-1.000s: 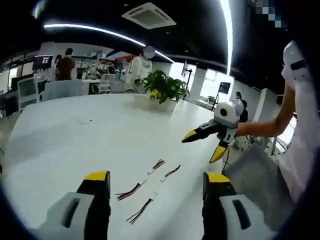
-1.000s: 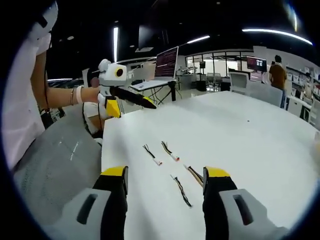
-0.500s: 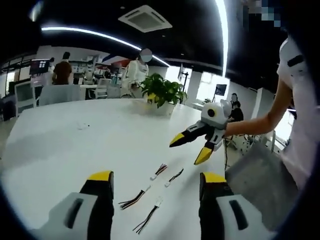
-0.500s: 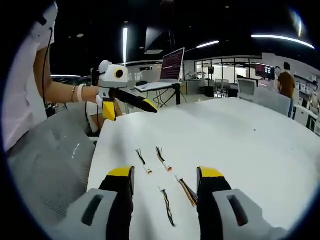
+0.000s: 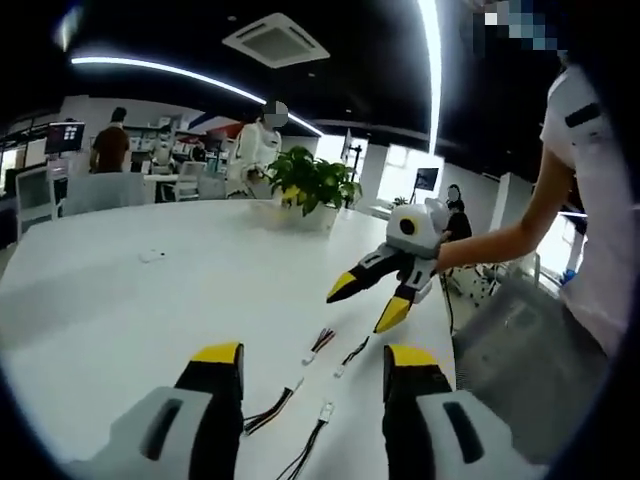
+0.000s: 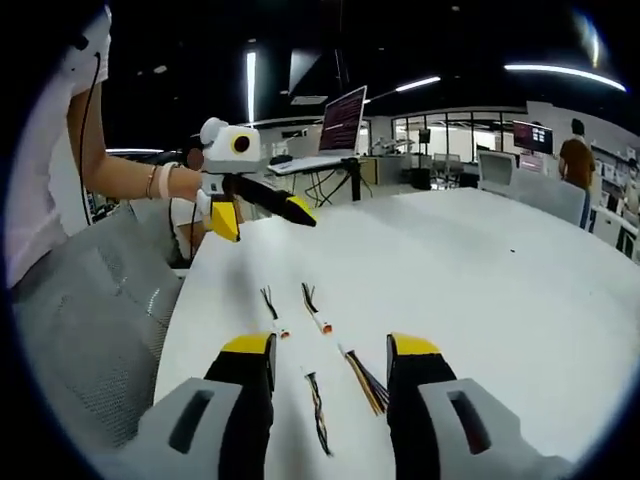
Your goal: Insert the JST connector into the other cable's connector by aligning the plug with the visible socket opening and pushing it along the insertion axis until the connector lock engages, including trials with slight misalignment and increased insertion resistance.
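Observation:
Four short JST cables lie loose on the white table [image 5: 130, 310]. In the left gripper view a multicolour cable [image 5: 321, 339] and a black one [image 5: 351, 352] lie farther off. Another multicolour cable [image 5: 268, 409] and a black cable with a white connector [image 5: 325, 410] lie between my left gripper's [image 5: 312, 358] open jaws. My right gripper [image 5: 363, 305] hovers open above the far pair. In the right gripper view two cables with white plugs [image 6: 282, 331] [image 6: 325, 327] lie ahead of my open right gripper [image 6: 330, 347]. A multicolour cable [image 6: 362, 377] and a black cable [image 6: 318, 402] lie between its fingers. The left gripper [image 6: 265, 219] hangs open.
A grey chair [image 5: 510, 345] [image 6: 90, 310] stands at the table's near edge beside the person's arm. A potted plant [image 5: 315, 182] and a small white object [image 5: 152, 256] sit on the far side of the table. A laptop on a stand [image 6: 345, 122] and people stand beyond.
Both cameras have drawn closer to the cables. The right gripper has shifted left over the far pair in the left gripper view. Both pairs of jaws have narrowed slightly and stay open.

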Available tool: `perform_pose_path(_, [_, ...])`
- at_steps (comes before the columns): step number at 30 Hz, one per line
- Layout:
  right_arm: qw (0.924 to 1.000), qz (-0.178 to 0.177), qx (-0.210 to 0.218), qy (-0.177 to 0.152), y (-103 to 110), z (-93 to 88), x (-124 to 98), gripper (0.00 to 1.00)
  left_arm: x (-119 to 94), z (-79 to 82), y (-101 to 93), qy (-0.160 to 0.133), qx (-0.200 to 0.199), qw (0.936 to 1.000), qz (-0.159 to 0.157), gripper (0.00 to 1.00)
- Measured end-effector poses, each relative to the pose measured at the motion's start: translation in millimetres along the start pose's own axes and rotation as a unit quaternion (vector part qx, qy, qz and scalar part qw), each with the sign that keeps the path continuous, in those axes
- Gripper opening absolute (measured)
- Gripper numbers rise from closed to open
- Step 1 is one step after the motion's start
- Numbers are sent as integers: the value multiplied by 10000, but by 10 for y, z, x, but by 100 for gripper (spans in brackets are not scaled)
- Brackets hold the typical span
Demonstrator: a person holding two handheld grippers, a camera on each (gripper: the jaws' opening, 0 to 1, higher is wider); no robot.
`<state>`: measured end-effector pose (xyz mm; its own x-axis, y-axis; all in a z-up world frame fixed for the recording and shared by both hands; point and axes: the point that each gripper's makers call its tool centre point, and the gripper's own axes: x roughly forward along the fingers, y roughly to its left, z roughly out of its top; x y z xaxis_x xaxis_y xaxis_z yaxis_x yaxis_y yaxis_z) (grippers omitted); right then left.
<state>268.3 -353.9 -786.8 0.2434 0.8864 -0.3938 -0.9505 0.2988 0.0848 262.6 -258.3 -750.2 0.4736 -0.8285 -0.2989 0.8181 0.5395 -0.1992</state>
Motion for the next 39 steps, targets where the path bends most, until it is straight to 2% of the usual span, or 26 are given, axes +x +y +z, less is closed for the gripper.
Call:
perform_pose_path(1, [10000, -52, -1, -63, -30, 6, -1, 44, 18, -20, 7, 0, -81, 9999, -59, 52])
perform_pose_path(3, [9997, -44, 10, -219, -51, 35, -3, 45, 41, 6, -9, -164, -566, 9980, -209, 50])
perform_pose_path(4, [9996, -12, -5, -278, -52, 44, -3, 45, 44, 18, -1, -224, -620, 9975, -250, 50])
perform_pose_path(7, [9991, 172, -3, -395, -34, 47, 11, 38, 61, -34, 47, -153, -497, 9983, -280, 49])
perform_pose_path(10, [9985, 276, 45, -466, -30, 49, 41, 40, 79, -101, 64, -134, -490, 9980, -385, 49])
perform_pose_path(12, [9985, 352, -3, -416, -31, 25, 79, 38, 98, -174, 82, -132, -441, 9977, -492, 49])
perform_pose_path(14, [9985, 416, 4, -343, -38, -4, 115, 36, 119, -227, 87, -131, -570, 9964, -619, 46])
perform_pose_path(20, [9983, 511, 73, -254, -56, -62, 172, 36, 173, -315, 176, -229, -685, 9945, -754, 44])
perform_pose_path(22, [9981, 560, 85, -232, -46, -75, 176, 36, 191, -346, 208, -273, -837, 9926, -835, 42])
perform_pose_path(30, [9977, 630, 124, -198, -89, -134, 224, 32, 216, -425, 270, -184, -751, 9931, -885, 35])
perform_pose_path(35, [9976, 689, 97, -28, -113, -261, 297, 30, 271, -552, 275, 20, -678, 9934, -927, 37])
perform_pose_path(39, [9965, 834, 93, -19, -84, -313, 354, 28, 322, -583, 267, 25, -554, 9938, -959, 39])
